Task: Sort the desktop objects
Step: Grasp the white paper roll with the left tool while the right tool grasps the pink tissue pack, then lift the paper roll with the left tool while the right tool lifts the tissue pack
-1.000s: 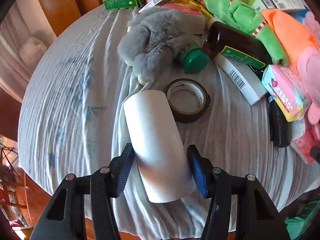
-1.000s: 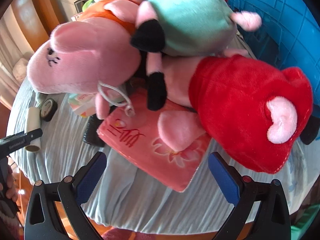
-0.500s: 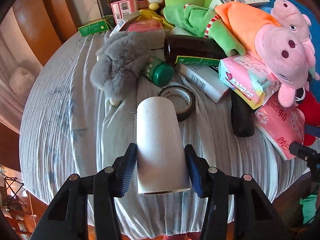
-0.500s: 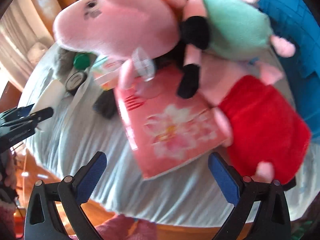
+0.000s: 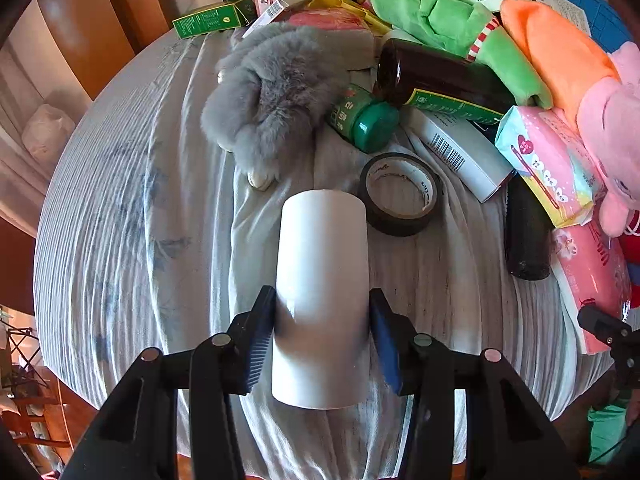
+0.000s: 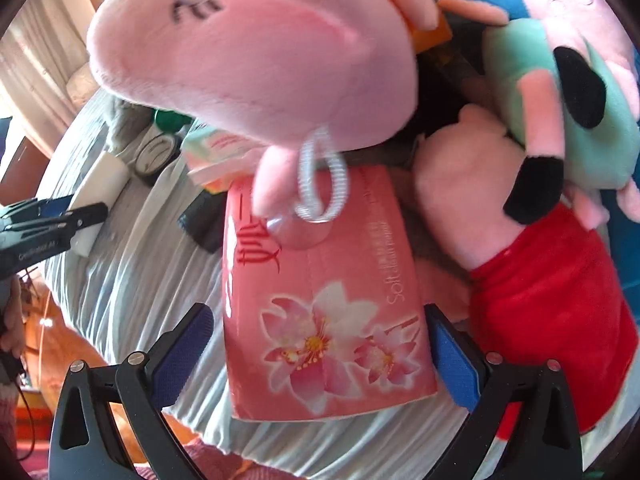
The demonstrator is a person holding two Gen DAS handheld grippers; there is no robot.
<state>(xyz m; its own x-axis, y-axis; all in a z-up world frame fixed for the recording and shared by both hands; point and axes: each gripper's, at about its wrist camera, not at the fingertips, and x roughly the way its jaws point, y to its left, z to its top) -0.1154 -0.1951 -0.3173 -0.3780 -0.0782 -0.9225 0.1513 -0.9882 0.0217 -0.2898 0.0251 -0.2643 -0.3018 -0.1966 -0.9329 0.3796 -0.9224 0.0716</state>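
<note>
White roll (image 5: pixel 322 280) lies lengthwise on the grey-clothed surface (image 5: pixel 120 208), clamped between the left tongs (image 5: pixel 322 336). Just beyond it sit a tape ring (image 5: pixel 402 194), a grey plush (image 5: pixel 272 92) and a green-capped bottle (image 5: pixel 366 118). The right tongs (image 6: pixel 320 354) stand spread around a pink tissue pack (image 6: pixel 320 300), hemmed by pig plushes (image 6: pixel 256 48). Bare cloth lies left of the roll, up to the edge.

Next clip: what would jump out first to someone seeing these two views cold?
In the left wrist view, the white roll clamped in the left gripper over the striped cloth, black tape ring just beyond. In the right wrist view, a big pink pig plush looms over the pink tissue pack, which lies between the open right gripper fingers.
</note>
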